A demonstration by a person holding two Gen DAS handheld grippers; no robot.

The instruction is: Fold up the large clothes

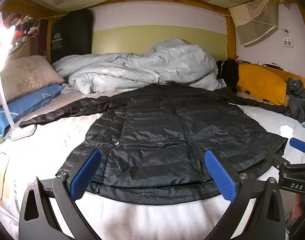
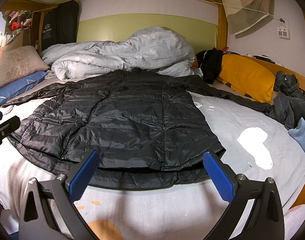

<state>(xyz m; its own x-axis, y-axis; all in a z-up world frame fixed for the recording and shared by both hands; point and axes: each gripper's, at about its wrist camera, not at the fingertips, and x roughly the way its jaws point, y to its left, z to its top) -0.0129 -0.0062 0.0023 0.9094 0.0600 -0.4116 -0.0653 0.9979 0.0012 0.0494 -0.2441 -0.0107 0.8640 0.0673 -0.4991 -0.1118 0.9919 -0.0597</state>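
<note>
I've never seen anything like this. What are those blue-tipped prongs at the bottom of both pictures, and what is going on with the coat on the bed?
The prongs are the two fingers of a hand-held grasping tool. A person holds one in each hand, and each carries a wide-angle camera looking forward along its fingers. One picture comes from the left tool, the other from the right tool. Both are open and hold nothing. In front of them a black padded jacket lies spread flat on the bed sheet, sleeves stretched out to each side, ready for folding. Behind it sits a rumpled grey duvet; a yellow pillow lies to the right.
</note>
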